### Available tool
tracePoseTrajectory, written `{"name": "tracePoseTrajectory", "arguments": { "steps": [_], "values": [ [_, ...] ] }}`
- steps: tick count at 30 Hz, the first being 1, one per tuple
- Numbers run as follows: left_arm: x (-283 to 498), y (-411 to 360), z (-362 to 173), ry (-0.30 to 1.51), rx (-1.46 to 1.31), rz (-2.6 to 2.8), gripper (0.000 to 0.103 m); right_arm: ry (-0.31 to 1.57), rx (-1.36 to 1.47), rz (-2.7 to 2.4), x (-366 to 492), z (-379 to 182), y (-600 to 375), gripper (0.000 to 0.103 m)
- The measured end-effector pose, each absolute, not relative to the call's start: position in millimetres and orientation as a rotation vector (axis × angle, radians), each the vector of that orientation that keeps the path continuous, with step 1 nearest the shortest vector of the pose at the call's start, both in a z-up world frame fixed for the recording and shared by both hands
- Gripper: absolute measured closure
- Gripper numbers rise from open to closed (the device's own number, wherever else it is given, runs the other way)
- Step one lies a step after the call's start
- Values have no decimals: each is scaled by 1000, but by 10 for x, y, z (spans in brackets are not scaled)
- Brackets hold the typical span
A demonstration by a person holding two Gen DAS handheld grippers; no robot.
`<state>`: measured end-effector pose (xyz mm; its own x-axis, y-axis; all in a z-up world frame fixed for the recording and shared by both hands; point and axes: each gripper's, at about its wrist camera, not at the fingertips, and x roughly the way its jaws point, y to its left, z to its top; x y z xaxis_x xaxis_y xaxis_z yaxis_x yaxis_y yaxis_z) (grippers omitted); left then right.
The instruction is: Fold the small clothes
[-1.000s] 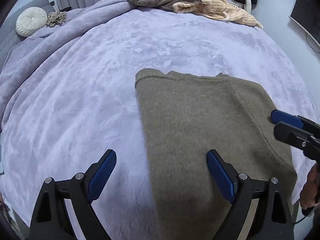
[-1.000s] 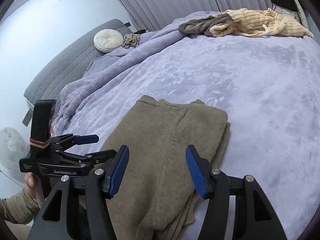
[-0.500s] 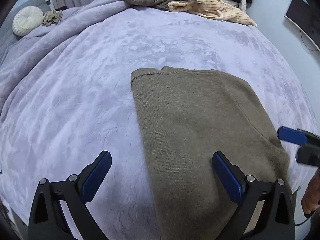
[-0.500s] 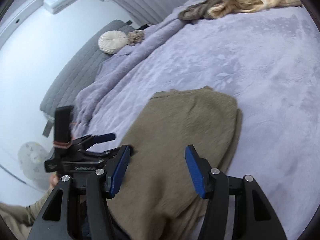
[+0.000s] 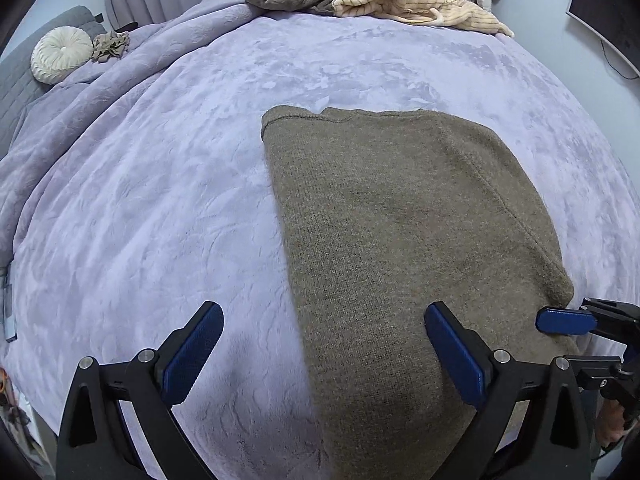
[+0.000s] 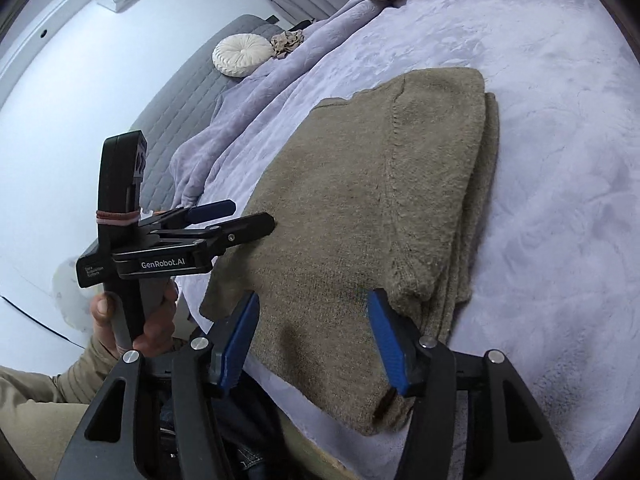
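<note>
**Both claws line up on the near hem**

Left wrist view: the left gripper [image 5: 324, 356] gapes wide, released, straddling the left edge of the olive knitted sweater [image 5: 400, 240] lying partly folded on the lavender plush blanket [image 5: 160, 200].

Right wrist view: the right gripper [image 6: 312, 336], half-spread and grasping nothing, hovers over the sweater's near end. Next, likely pinching both near corners to fold away.

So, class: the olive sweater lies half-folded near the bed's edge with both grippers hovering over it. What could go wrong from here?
1. The olive sweater hangs over the near edge of the bed; a tug toward the person could slide it off.
2. Stacked layers show along its right side; the right gripper, jaws open, might pinch only some.
3. The left gripper straddles the sweater's left edge and could catch the blanket too.
</note>
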<state>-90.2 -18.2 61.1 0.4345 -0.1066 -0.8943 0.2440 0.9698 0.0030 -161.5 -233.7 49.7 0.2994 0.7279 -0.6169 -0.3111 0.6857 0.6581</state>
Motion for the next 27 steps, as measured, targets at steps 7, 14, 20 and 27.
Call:
{"name": "tracePoseTrajectory", "arguments": {
  "steps": [7, 14, 20, 27],
  "values": [
    [-1070, -228, 900, 1045, 196, -181, 1, 1055, 174, 545, -1855, 940, -2107, 39],
    [-1180, -220, 1051, 1044, 166, -184, 1, 972, -44, 433, -1958, 1383, -1868, 28],
    [-1245, -166, 1114, 1038, 45, -142, 1, 981, -125, 371, -1971, 1493, -1794, 28],
    [-1302, -152, 1089, 1034, 75, -19, 1, 1015, -154, 344, -1951, 1447, -1750, 28]
  ]
}}
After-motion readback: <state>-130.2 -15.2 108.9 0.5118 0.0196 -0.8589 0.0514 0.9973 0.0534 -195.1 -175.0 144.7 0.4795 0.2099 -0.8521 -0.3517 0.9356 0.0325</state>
